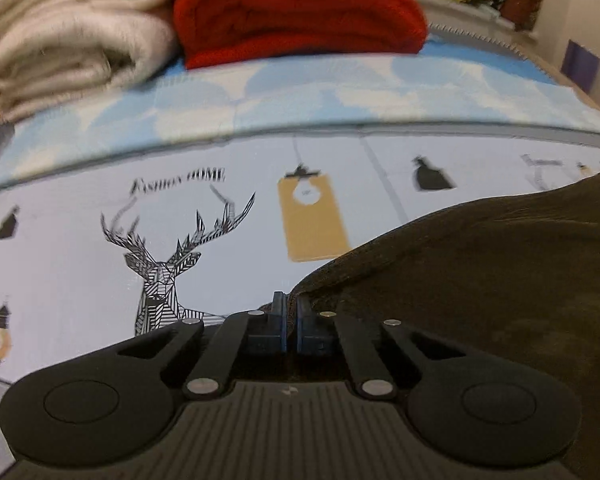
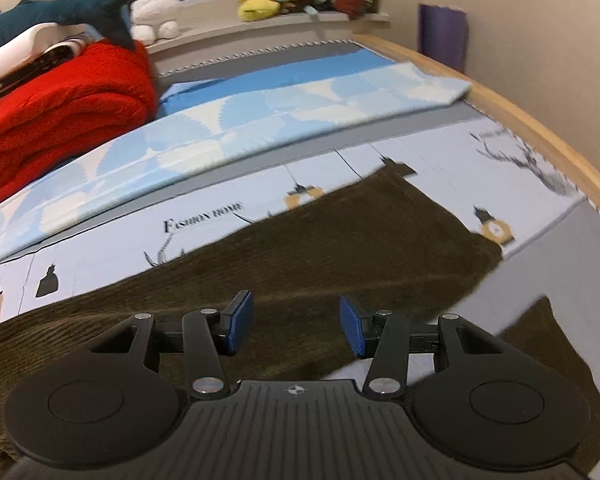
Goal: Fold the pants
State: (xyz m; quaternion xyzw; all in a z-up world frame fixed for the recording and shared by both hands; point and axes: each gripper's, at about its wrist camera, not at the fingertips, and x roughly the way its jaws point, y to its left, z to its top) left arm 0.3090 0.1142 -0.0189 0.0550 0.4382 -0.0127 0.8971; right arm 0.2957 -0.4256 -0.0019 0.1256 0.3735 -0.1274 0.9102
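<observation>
Left hand-held gripper (image 1: 291,312) pinches the dark brown corduroy pants (image 1: 480,280) edge; right hand-held gripper (image 2: 296,322), spread, hovers above their length.

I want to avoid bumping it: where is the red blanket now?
The red blanket lies folded at the far left in the right wrist view, behind the blue cloud-print sheet, under a shark plush.

Dim, warm indoor light; both fisheye views bend at the edges, with motion blur throughout.
</observation>
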